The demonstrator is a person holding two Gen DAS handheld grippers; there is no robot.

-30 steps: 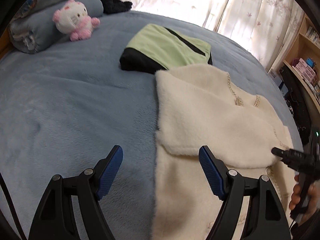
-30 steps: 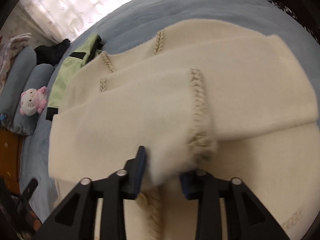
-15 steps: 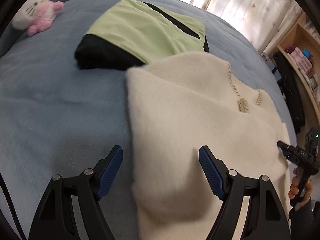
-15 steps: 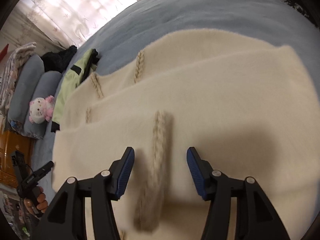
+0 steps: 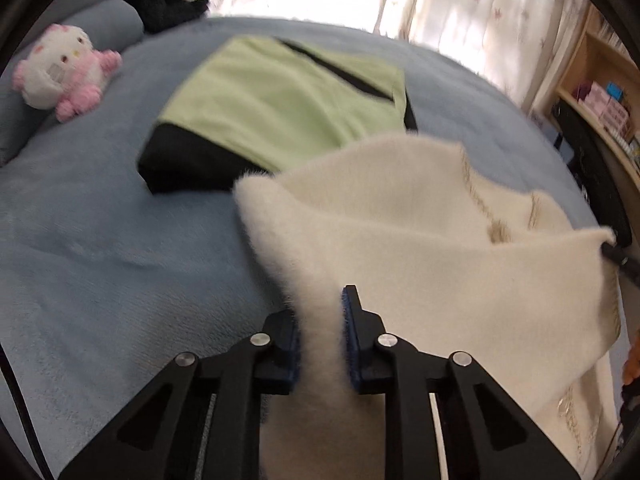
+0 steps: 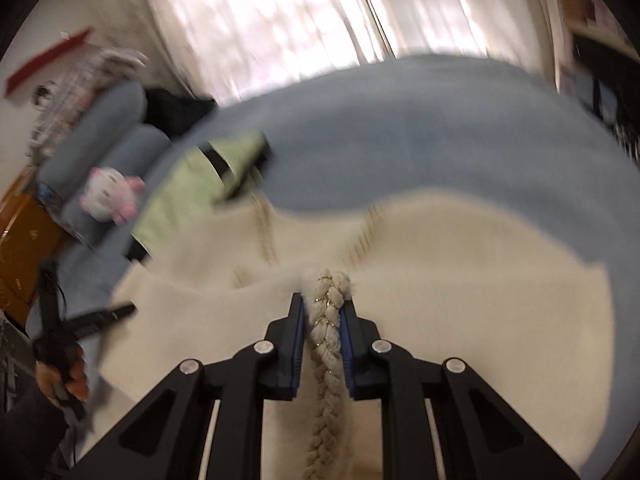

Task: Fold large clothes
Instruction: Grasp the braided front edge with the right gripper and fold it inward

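A fluffy cream cardigan (image 5: 420, 248) with braided trim lies on the blue bed, its near edge raised. My left gripper (image 5: 320, 320) is closing, its blue pads pressing a pinched fold of the cardigan's left edge. In the right wrist view the cream cardigan (image 6: 460, 280) spreads out ahead, blurred by motion. My right gripper (image 6: 323, 312) is closing too, its pads clamped on the cardigan's braided trim (image 6: 326, 332), which runs back between the fingers. The right gripper's tip (image 5: 618, 258) shows at the cardigan's far right corner in the left wrist view.
A folded green and black garment (image 5: 280, 112) lies just behind the cardigan. A pink and white plush toy (image 5: 60, 72) sits by grey-blue pillows (image 6: 104, 120) at the left. Curtains hang behind the bed; shelves (image 5: 600, 92) stand at the right. The blue blanket (image 5: 100, 240) stretches left.
Both grippers went from wide open over the flat cardigan to clamped on it. The left holds the left edge, the right holds the braided trim, and the fabric has lifted off the bed.
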